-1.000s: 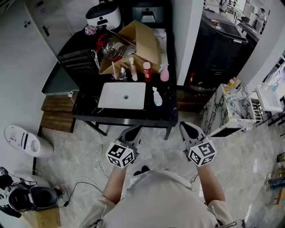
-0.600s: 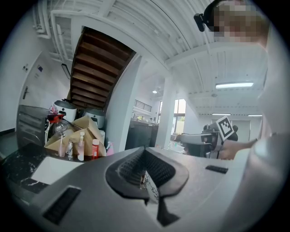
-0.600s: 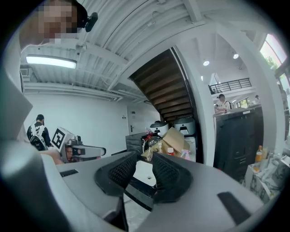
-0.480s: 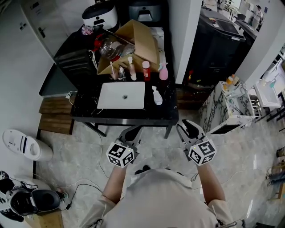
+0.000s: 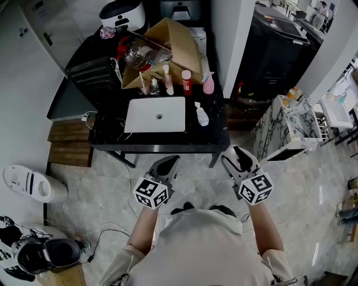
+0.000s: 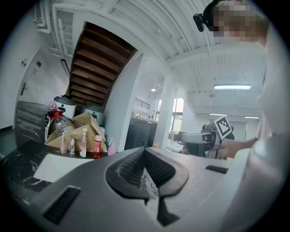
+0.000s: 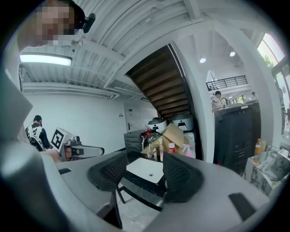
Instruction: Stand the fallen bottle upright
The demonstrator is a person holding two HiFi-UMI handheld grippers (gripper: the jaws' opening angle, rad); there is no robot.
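Observation:
The fallen bottle (image 5: 200, 114), white with a spray top, lies on its side on the black table (image 5: 162, 139), just right of the white sink basin (image 5: 155, 114). Behind it stand a white bottle (image 5: 166, 79), a red bottle (image 5: 186, 82) and a pink spray bottle (image 5: 208, 84). My left gripper (image 5: 168, 166) hovers over the floor in front of the table, shut with nothing in it (image 6: 145, 154). My right gripper (image 5: 238, 158) hovers level with it, short of the table's right corner. Its jaws are opening and nothing is between them (image 7: 144, 159).
An open cardboard box (image 5: 170, 47) with clutter, a black appliance (image 5: 92, 70) and a rice cooker (image 5: 122, 14) fill the table's back. A marbled cabinet (image 5: 285, 131) stands to the right. On the floor at the left are a white bin (image 5: 31, 181) and cables.
The right gripper's jaws have spread from shut to open. Both grippers have moved slightly toward the table, which now lies closer in the head view. The left gripper stays shut.

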